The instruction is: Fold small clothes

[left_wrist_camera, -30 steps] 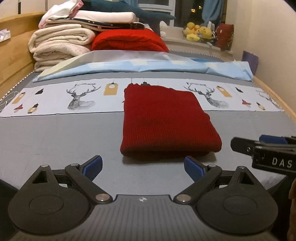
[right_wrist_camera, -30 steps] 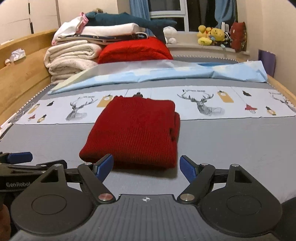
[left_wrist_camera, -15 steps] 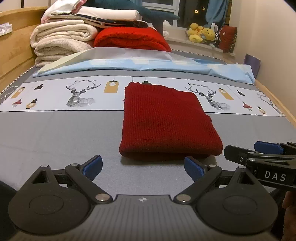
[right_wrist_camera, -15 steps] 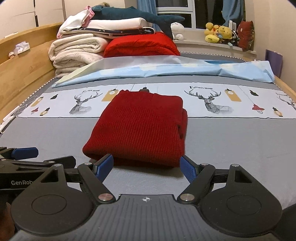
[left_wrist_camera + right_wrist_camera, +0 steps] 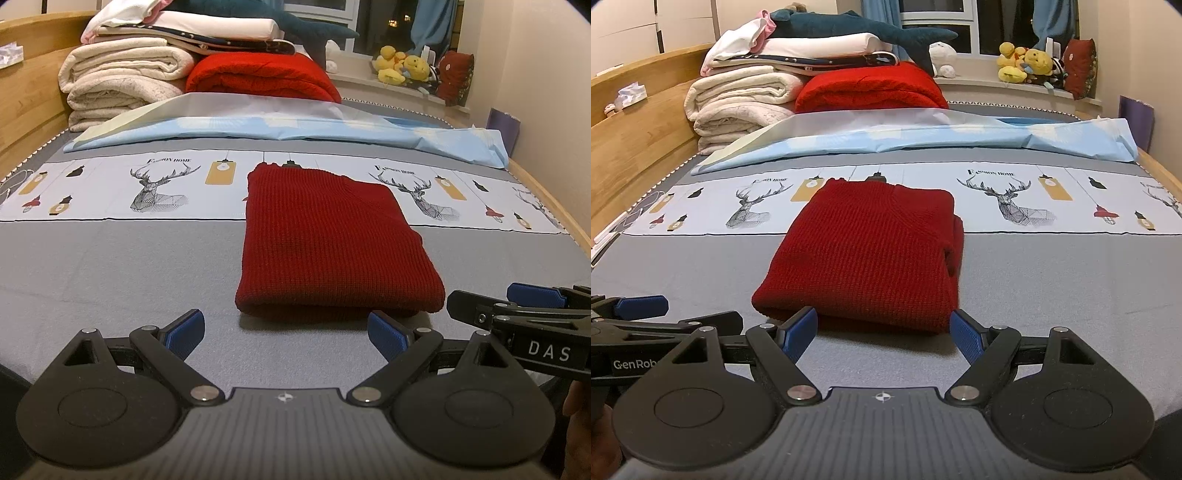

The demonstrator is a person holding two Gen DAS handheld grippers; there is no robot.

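Garment: a dark red knitted sweater (image 5: 332, 247), folded into a thick rectangle, lies flat on the bed (image 5: 110, 273), its far end on the deer-printed sheet band (image 5: 159, 188) and its near end on the grey part.
Handling: judged soft, limp and light; the ribbed knit should not slip in the pads, but layers can slide apart if only the top one is lifted.
Where to hold: the rounded near fold, or the two near corners, taking all layers together; the right side, seen in the right wrist view, shows loose open layers (image 5: 951, 254) and looks less secure.
Left hand-held gripper (image 5: 286, 332): spread wide, empty, just short of the near fold.
Right hand-held gripper (image 5: 882, 334): spread wide, empty, its blue pads flanking the near edge without pressing it.
Surroundings: a light blue cover (image 5: 295, 129), stacked blankets (image 5: 125, 81), a bright red bundle (image 5: 258, 75) and plush toys (image 5: 402, 68) sit well behind.
Obstruction: none near the sweater; the two grippers stand close beside each other.
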